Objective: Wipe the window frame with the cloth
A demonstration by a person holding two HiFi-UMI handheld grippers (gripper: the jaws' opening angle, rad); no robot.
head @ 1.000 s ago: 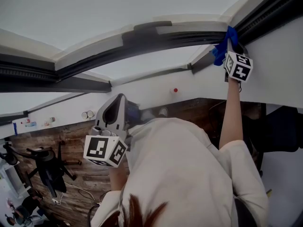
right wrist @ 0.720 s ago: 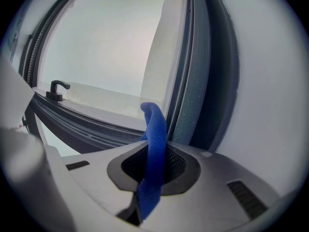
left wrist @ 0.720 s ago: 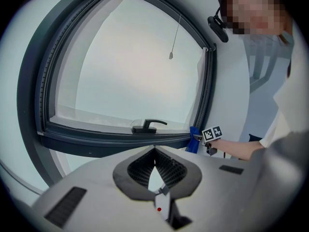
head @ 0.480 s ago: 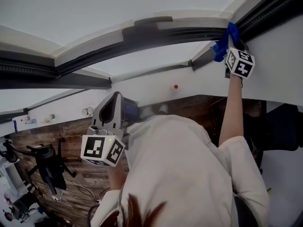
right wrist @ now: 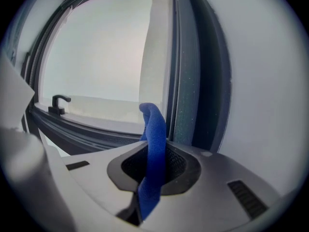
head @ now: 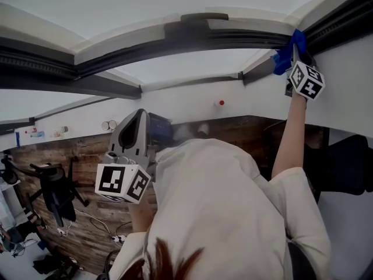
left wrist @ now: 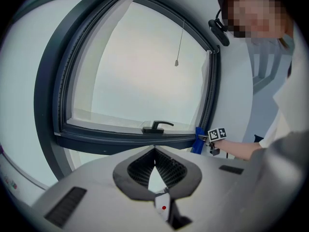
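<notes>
right gripper view: right gripper (right wrist: 155, 154) is clamped on the blue cloth (right wrist: 153, 129), held at a corner of the window frame (right wrist: 186, 81). advise pressing the cloth firmly and drawing it along the dark channel. left gripper (left wrist: 154, 164) is closed, empty, well clear.

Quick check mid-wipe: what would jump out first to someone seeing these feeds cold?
The bright blue cloth stands out first, pinched in the right tongs and held up at a corner of the dark window frame. Next come the left tongs, shut on nothing, held low by the person's body and facing the window's black handle.
</notes>
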